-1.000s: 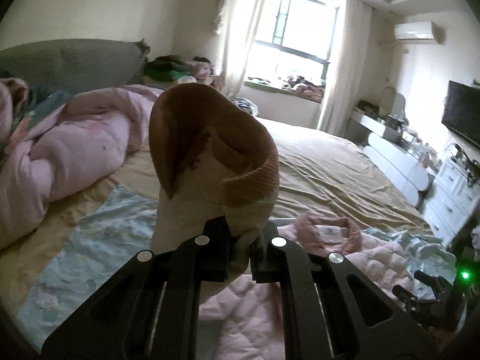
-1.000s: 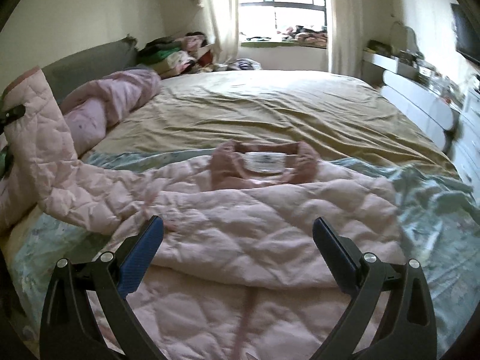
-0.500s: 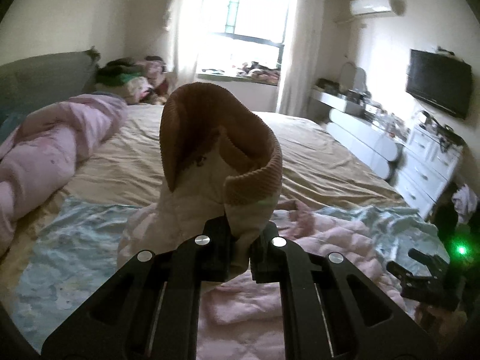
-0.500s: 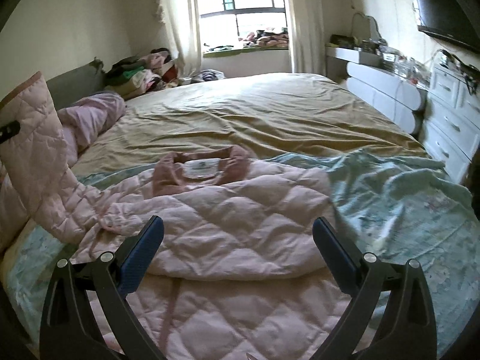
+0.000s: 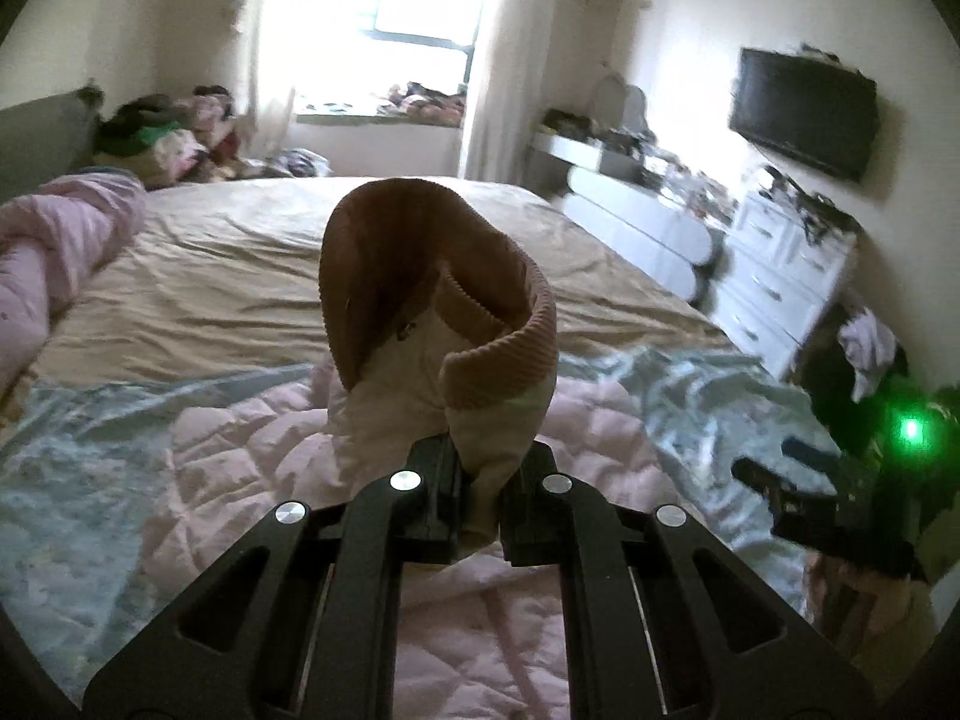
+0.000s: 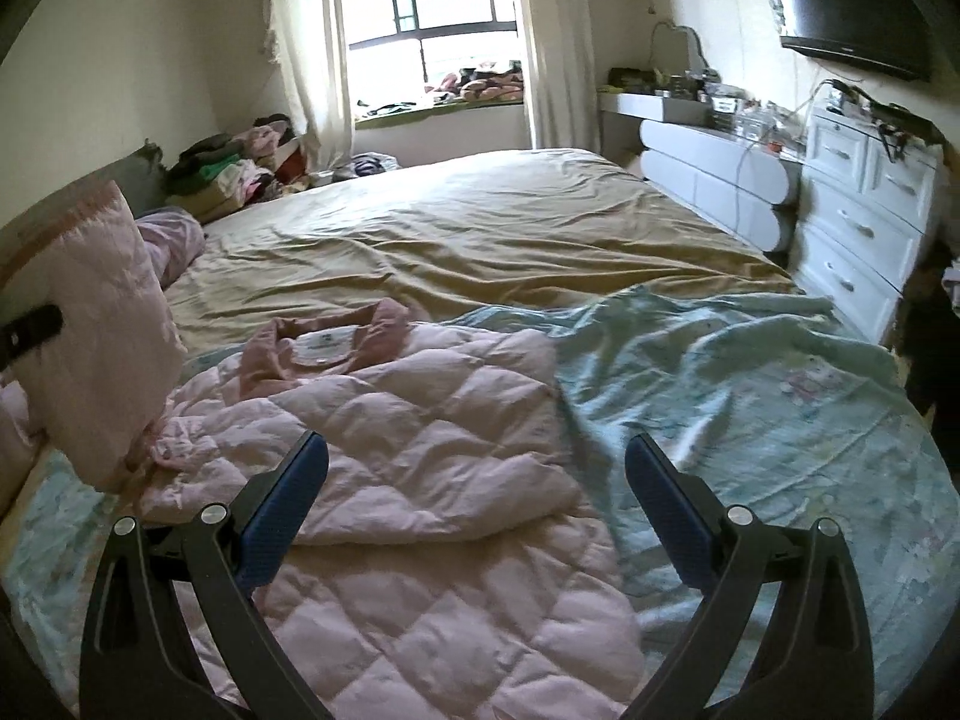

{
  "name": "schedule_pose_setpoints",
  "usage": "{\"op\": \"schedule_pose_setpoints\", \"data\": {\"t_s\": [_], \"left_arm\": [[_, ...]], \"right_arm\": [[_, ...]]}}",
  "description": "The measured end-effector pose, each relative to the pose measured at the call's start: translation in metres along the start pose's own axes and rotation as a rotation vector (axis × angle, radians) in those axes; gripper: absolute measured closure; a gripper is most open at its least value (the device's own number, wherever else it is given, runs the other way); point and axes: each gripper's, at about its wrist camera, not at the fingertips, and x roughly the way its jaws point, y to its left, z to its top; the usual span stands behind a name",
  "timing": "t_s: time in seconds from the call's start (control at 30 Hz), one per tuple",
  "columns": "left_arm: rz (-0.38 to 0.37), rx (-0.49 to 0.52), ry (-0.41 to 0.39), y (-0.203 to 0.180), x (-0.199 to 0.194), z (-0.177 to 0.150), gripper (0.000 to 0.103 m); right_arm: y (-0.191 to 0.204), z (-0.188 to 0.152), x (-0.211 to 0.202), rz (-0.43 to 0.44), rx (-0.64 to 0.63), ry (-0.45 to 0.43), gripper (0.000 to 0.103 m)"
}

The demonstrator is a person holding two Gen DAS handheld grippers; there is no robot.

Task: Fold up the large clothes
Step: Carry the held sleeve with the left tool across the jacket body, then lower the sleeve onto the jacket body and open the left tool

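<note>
A pink quilted jacket [image 6: 420,450] lies on the bed, collar [image 6: 327,339] toward the window, one side folded over its body. My left gripper [image 5: 483,480] is shut on the jacket's sleeve [image 5: 444,324] near its ribbed brown cuff and holds it up above the jacket [image 5: 252,450]. In the right wrist view the raised sleeve [image 6: 102,324] hangs at the left. My right gripper [image 6: 477,480] is open and empty, hovering over the jacket's middle. It also shows at the right of the left wrist view [image 5: 828,498].
The jacket lies on a light blue printed sheet [image 6: 750,396] over a tan bedspread [image 6: 480,228]. A rolled pink duvet [image 5: 42,252] lies at the left by the headboard. White drawers [image 6: 864,228] and a wall TV [image 6: 852,6] stand to the right. Clothes [image 6: 240,168] pile by the window.
My left gripper has carried the sleeve to the right, in over the jacket. My right gripper has shifted right and stayed open.
</note>
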Motion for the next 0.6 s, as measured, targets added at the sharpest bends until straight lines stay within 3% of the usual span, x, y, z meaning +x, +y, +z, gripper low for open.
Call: {"op": "schedule_pose_setpoints", "data": {"t_s": [0.6], "left_arm": [[-0.142, 0.09, 0.2, -0.027, 0.078, -0.071, 0.096]], "right_arm": [[-0.021, -0.008, -0.003, -0.08, 0.023, 0.013, 0.004]]}}
